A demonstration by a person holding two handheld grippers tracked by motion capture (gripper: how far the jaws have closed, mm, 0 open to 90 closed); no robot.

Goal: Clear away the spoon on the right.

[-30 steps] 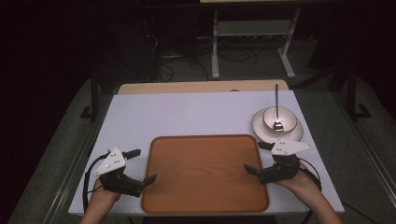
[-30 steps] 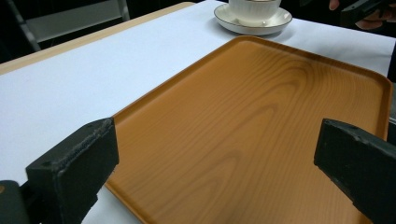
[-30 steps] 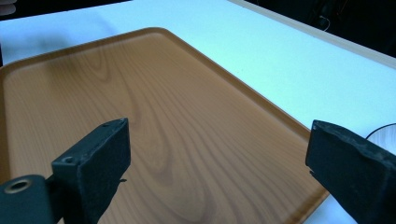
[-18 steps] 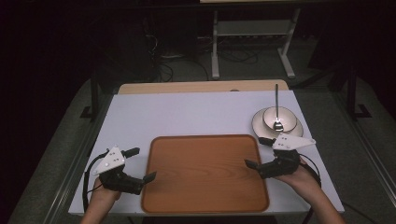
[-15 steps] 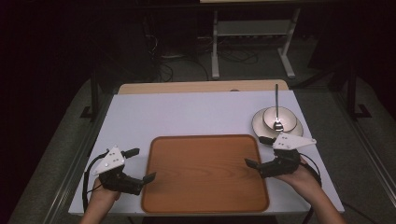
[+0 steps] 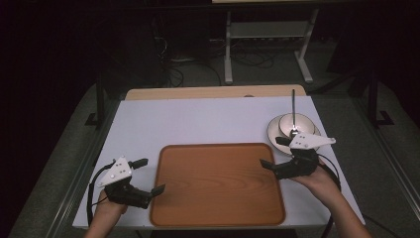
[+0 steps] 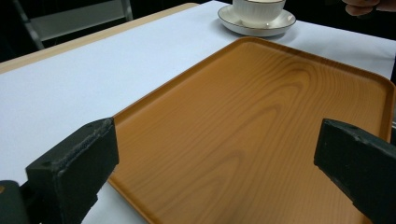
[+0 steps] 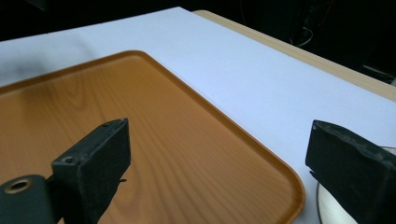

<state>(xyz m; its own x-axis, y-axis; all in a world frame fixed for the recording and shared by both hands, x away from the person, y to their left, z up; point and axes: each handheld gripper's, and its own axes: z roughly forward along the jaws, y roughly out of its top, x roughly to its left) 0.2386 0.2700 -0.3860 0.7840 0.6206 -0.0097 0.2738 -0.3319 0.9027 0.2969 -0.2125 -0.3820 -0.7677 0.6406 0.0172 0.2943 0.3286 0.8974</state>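
Right claw: jaws standing wide, holding nothing, now hovering over the tray's right edge just in front of the cup and saucer. Change noted: over the last second it has been lifting and sliding forward along that edge toward the saucer, which suggests the cup set is the next pick and the tray its likely landing place.

Left claw: jaws equally wide, empty, staying parked at the tray's near left corner.

Tray: lying flat at the middle of the white surface, bare, low raised rim all round.

Cup: sitting on its saucer at the far right, a spoon standing in it.

Room: surface lying open behind the tray; saucer sitting near the right edge, leaving little margin there, and the upright spoon is risking a knock.
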